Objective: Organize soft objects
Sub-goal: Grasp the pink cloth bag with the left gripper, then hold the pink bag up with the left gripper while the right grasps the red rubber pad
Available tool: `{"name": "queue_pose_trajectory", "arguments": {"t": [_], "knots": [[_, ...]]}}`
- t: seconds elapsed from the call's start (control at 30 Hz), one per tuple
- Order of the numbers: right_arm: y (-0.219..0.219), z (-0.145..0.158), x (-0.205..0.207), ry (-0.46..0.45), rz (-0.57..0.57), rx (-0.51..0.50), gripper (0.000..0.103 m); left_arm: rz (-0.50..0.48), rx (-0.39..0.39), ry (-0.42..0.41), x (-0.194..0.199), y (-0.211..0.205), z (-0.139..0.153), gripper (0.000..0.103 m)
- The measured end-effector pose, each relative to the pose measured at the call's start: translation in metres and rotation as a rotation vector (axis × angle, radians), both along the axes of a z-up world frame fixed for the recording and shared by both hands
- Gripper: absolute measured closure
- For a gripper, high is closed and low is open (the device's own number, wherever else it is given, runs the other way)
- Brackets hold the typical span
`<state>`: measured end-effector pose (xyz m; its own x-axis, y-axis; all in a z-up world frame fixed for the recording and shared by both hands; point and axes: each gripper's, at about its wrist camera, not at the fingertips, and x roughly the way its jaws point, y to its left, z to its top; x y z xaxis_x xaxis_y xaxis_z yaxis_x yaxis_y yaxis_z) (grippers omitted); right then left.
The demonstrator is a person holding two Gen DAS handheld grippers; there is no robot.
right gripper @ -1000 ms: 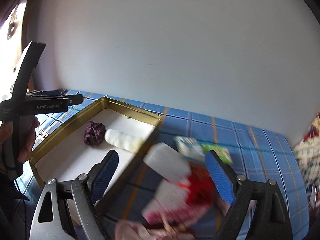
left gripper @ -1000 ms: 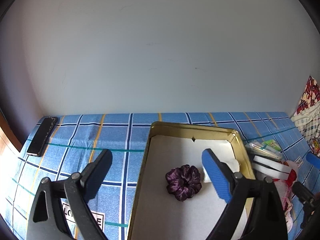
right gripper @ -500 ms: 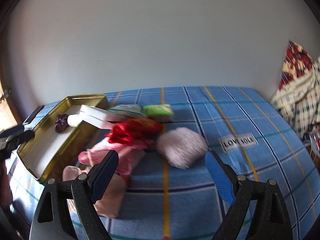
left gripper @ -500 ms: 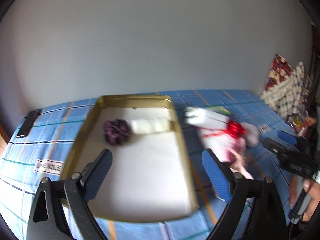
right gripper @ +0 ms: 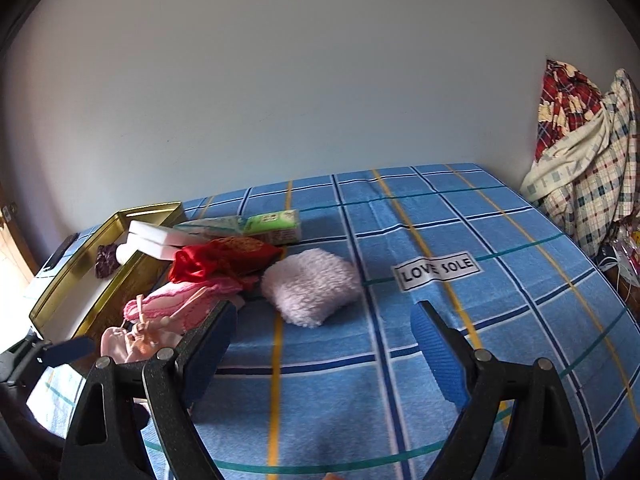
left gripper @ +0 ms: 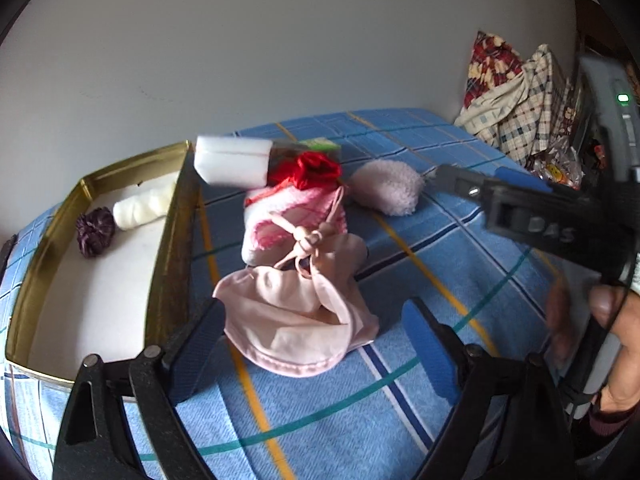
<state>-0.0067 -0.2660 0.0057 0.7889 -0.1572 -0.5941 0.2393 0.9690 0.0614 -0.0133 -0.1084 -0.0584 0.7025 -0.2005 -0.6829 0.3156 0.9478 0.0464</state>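
Note:
A gold tin [left gripper: 172, 248] with a white floor holds a purple scrunchie [left gripper: 95, 231] and a white roll [left gripper: 142, 207]. Right of it lie a pale pink drawstring pouch [left gripper: 296, 316], a pink knit piece [left gripper: 292, 210], red satin cloth [left gripper: 316, 170], white sponge blocks [left gripper: 232, 161] and a fluffy pink puff [left gripper: 386, 192]. My left gripper [left gripper: 314, 344] is open, its fingers straddling the pouch. My right gripper [right gripper: 324, 344] is open and empty, just short of the puff [right gripper: 314, 286]. The tin [right gripper: 120, 280] and the red cloth [right gripper: 224, 260] also show in the right wrist view.
A blue plaid cloth [right gripper: 480, 320] with a "LOVE SOLE" label [right gripper: 438, 270] covers the surface. Green tissue packs [right gripper: 272, 226] lie behind the pile. Plaid clothes [right gripper: 588, 160] are heaped at the right wall. A phone [right gripper: 60, 254] lies beyond the tin.
Both grippers have swung right, away from the tin. The left one now sits over the pink pouch, and the right one faces the puff. Both stay open.

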Motion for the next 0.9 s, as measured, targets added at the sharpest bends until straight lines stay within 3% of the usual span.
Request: {"name": "queue_pose_trajectory", "arguments": {"t": [0.17,0.27,0.3,0.33,0.43,0.63,0.9], "knots": [[-0.005,-0.006,0.0,0.004,-0.002,0.001,0.013,0.016,-0.017,0.104,0.019,0.002,-0.022,0.041],[-0.005,-0.011,0.002,0.01,0.01,0.007,0.013,0.026,-0.011,0.097,0.016,0.004,-0.025,0.063],[-0.005,-0.012,0.002,0.012,0.011,0.009,0.013,0.021,-0.02,0.098,0.016,0.005,-0.024,0.082],[-0.005,-0.013,0.003,0.012,0.012,0.011,0.013,0.017,-0.027,0.098,0.016,0.007,-0.023,0.088],[-0.008,-0.013,0.003,0.008,0.006,0.016,0.013,0.015,-0.047,0.084,0.014,0.015,-0.019,0.094],[-0.01,-0.014,0.006,0.019,-0.001,0.003,0.013,-0.002,-0.109,0.019,0.004,0.027,0.001,0.094],[-0.005,-0.015,0.008,0.028,0.02,0.0,0.013,0.0,-0.105,-0.019,-0.002,0.029,0.011,0.094]]}}
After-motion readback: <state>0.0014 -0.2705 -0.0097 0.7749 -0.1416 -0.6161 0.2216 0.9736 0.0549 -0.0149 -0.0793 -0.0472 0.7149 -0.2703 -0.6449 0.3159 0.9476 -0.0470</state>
